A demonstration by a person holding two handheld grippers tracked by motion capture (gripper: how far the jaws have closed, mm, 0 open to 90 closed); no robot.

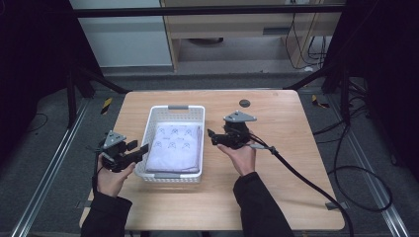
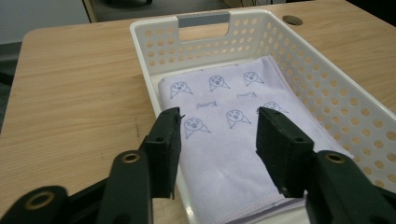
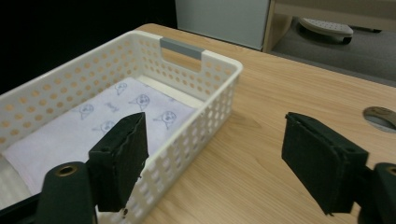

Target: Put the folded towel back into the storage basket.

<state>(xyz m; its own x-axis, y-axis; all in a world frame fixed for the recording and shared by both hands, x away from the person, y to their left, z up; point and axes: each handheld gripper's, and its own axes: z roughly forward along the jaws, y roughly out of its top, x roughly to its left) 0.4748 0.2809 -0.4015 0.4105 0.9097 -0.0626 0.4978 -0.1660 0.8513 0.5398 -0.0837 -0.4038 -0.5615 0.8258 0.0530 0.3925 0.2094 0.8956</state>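
Now my light wooden table (image 1: 276, 192) carries the white perforated plastic basket (image 1: 197, 114); folded lilac printed cloth (image 1: 174, 146) lies flat inside. My left gripper (image 1: 145, 148) hovers at the basket's left rim, my right gripper (image 1: 210, 133) just right of it, both jaws apart, empty.

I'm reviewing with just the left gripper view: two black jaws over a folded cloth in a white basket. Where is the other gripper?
Observer: In the high view the right gripper hangs over bare table, to the right of the basket.
Operator: Is it holding anything?
Observer: No. In the right gripper view its jaws stand wide apart with nothing between them.
Operator: Is the cloth fully inside?
Observer: Yes, from above the folded cloth lies flat within the basket walls, and the left gripper sits at the basket's left rim, jaws open.
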